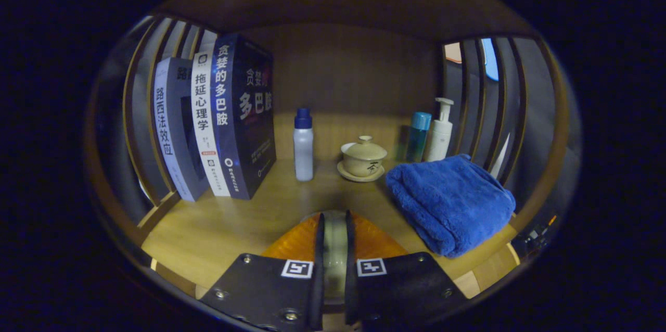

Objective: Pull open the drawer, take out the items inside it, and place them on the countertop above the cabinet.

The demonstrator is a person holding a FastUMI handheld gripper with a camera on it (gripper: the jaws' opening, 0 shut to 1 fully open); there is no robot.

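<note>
My gripper (pixel 333 249) sits low and centred over a wooden countertop (pixel 218 228), fingers drawn close together and pinching a pale, thin-edged object (pixel 335 238) held upright between them. I cannot tell what it is, though I judge it to be an item lifted from the drawer. The drawer itself lies outside what I see, so I cannot say how many items remain inside it.

Going left to right across the countertop: three books (pixel 218 118) stand upright against a slatted side. Next, beyond my fingers, a small white bottle with a blue cap (pixel 303 144). Then a lidded cream teacup on a saucer (pixel 363 159), straight ahead. Behind and right of it, a teal bottle (pixel 418 137) touches or nearly touches a white pump bottle (pixel 439 131). Nearest on the right lies a folded blue towel (pixel 450 202).

The bare wood just ahead of my fingers, between the books and the towel, looks like the likeliest spot to set the item down. The towel crowds the right side.
</note>
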